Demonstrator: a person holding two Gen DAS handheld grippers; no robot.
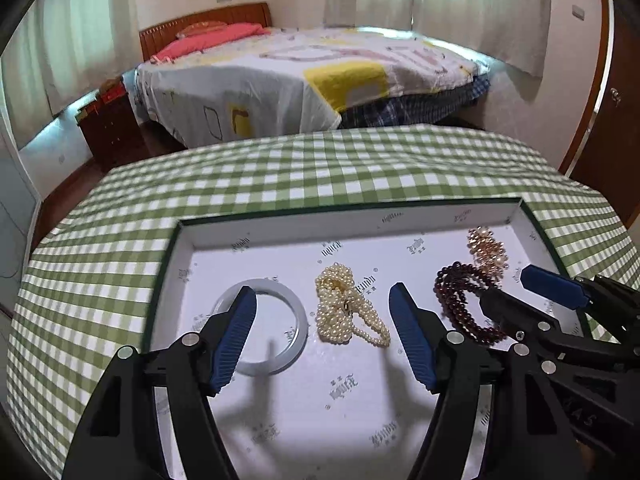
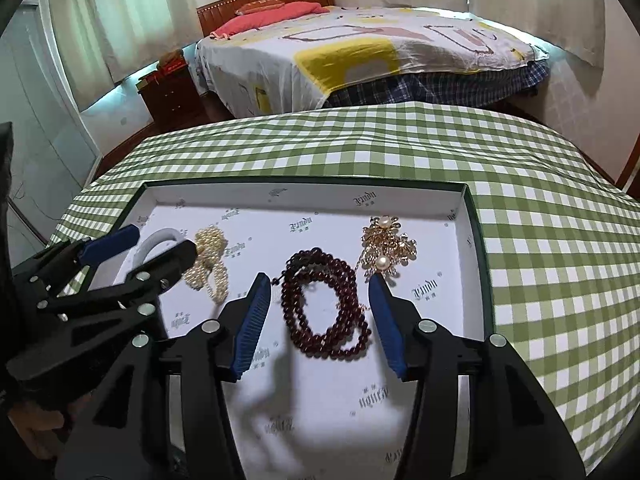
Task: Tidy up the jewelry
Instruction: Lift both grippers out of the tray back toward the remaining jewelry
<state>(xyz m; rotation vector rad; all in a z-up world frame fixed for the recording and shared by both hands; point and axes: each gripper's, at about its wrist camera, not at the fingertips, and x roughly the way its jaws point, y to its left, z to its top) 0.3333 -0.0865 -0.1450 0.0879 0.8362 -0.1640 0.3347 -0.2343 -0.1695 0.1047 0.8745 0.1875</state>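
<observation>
Jewelry sits in our tray (image 1: 188,236): bangle (image 1: 276,320) left of pearls (image 1: 348,308), garnet beads (image 2: 320,308) right. L gripper (image 1: 322,292) & R gripper (image 2: 318,278) both apart, holding nothing.

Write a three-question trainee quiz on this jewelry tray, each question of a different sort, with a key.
1. True or false: the white bangle lies outside the tray.
2. Which piece lies between the fingers of the right gripper? A) pearl strand B) dark red bead bracelet C) gold brooch
3. Fill in: the tray sits on a green and white ____ cloth.

Key: 1 false; 2 B; 3 checked. Both the right gripper and the left gripper are open, holding nothing.
</observation>
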